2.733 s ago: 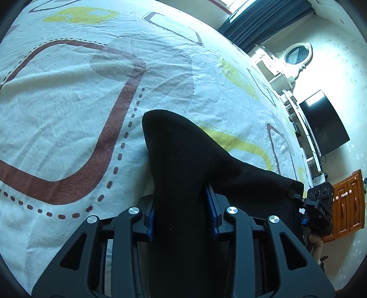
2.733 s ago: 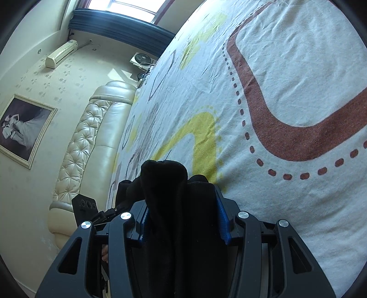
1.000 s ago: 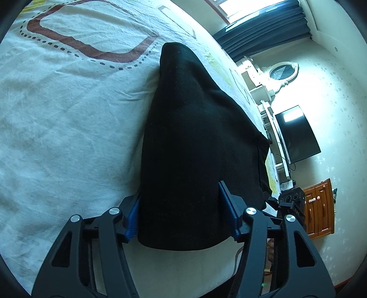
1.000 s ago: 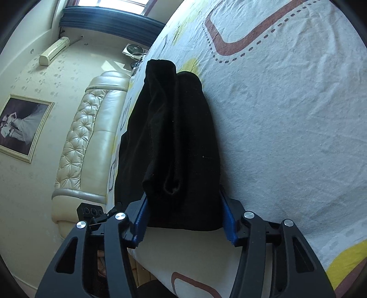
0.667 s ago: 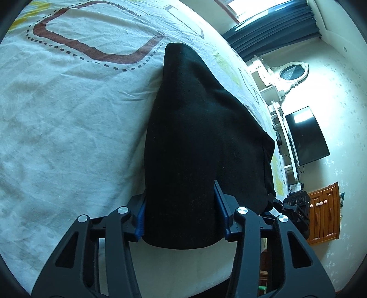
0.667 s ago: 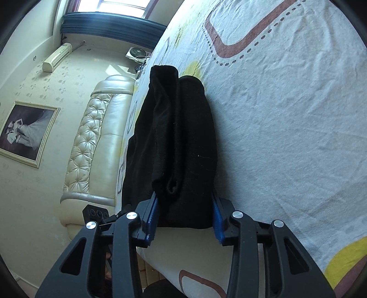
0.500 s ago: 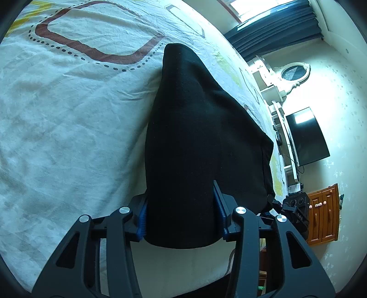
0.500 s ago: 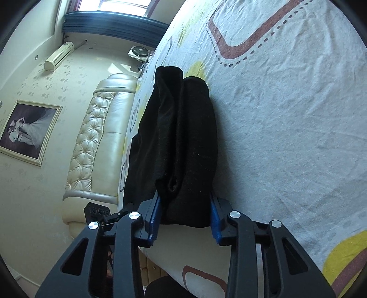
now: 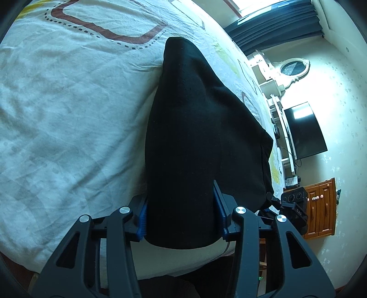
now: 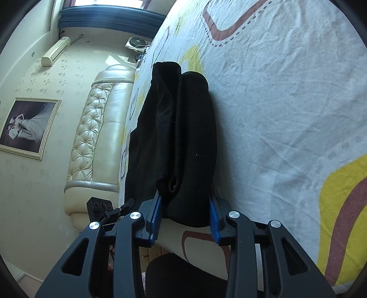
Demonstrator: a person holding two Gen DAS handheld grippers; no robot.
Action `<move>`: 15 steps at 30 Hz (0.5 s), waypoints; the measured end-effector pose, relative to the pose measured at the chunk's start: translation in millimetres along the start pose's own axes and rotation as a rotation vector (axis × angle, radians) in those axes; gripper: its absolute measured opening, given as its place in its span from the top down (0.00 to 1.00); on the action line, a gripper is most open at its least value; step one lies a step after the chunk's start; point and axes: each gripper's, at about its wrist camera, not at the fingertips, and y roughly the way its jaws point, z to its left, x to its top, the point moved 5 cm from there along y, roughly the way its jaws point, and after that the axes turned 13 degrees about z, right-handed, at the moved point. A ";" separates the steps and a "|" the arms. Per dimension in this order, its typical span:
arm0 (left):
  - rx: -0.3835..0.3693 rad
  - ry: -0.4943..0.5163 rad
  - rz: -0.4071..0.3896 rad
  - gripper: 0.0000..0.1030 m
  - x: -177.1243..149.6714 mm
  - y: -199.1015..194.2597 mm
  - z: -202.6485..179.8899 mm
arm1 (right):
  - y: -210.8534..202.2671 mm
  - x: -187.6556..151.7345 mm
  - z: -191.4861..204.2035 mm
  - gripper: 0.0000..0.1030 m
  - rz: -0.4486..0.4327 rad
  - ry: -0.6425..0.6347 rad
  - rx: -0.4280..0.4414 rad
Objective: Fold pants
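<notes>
Bed (image 9: pixel 68 110), wide, covered in a crumpled white sheet printed with brown rounded outlines, dotted lines and yellow patches; carries the garment near its front edge.

Headboard (image 10: pixel 96 137), cream tufted leather, at the bed's far side in the right wrist view; framed picture (image 10: pixel 27 126) on the wall beside it; dark blue curtain (image 10: pixel 110 16) under a bright window.

Television (image 9: pixel 305 130), flat black screen on the wall; orange-brown wooden cabinet (image 9: pixel 321 206) below it; white oval mirror (image 9: pixel 293 67) further along.

Pants (image 9: pixel 195 137), black soft fabric, folded into a long thick bundle lying along the sheet, one end at the bed's front edge, the other reaching away toward the middle; several layers show at the near end in the right wrist view (image 10: pixel 181 137).

Left claw (image 9: pixel 181 213), black with blue pads, closed on the near end of the bundle at one corner; its jaws have just been closing, fabric filling the gap.

Right claw (image 10: pixel 184 216), same make, clamped on the other near corner; jaws likewise just closing, with cloth between them.
</notes>
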 end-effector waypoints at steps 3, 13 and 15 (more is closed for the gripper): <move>0.000 0.001 0.003 0.57 -1.5 -1.0 1.8 | 0.5 -9.0 0.3 0.66 0.010 0.001 -0.004; 0.016 0.016 0.002 0.56 -4.4 -1.6 0.7 | 0.2 -12.6 -3.2 0.66 0.018 0.016 -0.006; 0.016 0.014 0.000 0.56 -3.3 -1.1 0.7 | 0.6 -12.6 -3.5 0.66 0.018 0.015 -0.007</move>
